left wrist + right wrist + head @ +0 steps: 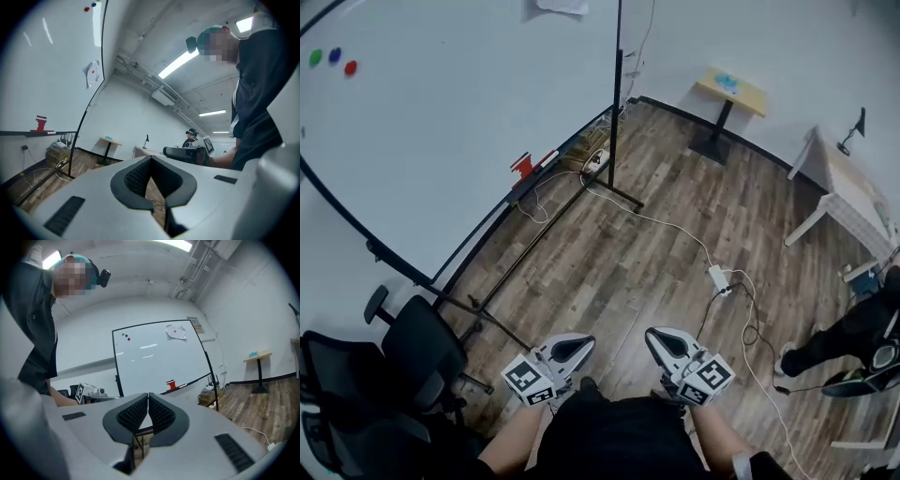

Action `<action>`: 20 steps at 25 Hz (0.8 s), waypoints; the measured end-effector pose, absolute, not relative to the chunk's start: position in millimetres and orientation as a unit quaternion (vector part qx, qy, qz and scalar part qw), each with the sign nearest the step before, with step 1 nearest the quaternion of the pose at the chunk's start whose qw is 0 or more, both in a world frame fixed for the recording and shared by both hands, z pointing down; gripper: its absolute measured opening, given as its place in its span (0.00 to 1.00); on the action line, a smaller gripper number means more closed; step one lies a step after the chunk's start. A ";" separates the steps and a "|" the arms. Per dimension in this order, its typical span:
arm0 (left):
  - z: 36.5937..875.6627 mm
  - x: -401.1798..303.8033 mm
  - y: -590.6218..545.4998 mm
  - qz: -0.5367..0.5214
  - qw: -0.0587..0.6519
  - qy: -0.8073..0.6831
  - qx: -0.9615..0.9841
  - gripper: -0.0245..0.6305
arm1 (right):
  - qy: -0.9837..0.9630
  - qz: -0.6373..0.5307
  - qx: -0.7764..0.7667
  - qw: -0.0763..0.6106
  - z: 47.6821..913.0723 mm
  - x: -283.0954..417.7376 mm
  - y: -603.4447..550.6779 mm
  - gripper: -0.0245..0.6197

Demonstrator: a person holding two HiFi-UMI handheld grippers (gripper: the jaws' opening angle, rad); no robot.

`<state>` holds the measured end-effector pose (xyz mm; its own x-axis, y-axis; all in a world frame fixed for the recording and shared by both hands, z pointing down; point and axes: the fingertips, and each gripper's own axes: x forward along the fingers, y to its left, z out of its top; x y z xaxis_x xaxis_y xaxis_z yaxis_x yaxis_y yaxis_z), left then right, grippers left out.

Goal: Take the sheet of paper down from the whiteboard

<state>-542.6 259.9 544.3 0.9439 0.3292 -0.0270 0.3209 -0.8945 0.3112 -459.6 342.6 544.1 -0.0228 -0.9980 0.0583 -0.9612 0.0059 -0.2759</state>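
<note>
Paper (180,334), white and crumpled, hangs on whiteboard (154,357).

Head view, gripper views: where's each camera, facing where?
Head view: on the person's head, steeply down at the wooden floor; left gripper, right gripper and forearms at the bottom.
Left gripper view: on the left gripper, level along the whiteboard; torso and right gripper at right.
Right gripper view: on the right gripper, level, facing the whiteboard; torso at left.
Shared: both gripper views show the sheet of paper on the whiteboard.
</note>
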 end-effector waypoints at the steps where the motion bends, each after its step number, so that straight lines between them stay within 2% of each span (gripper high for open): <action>1: 544.7 -538.6 249.0 0.010 0.164 0.172 0.971 0.05 | 0.701 -0.122 -0.698 0.084 543.5 -455.8 333.4 0.07; 10: 566.5 -502.5 189.3 0.016 0.184 0.165 0.969 0.05 | 0.699 -0.151 -0.696 0.065 566.1 -411.2 267.3 0.07; 16: 564.6 -474.5 130.1 0.007 0.232 0.077 0.970 0.05 | 0.731 -0.158 -0.656 0.103 571.2 -352.5 201.7 0.07; 20: 553.9 -443.4 96.2 0.000 0.221 0.010 0.975 0.05 | 0.751 -0.144 -0.635 0.109 566.9 -297.6 167.6 0.07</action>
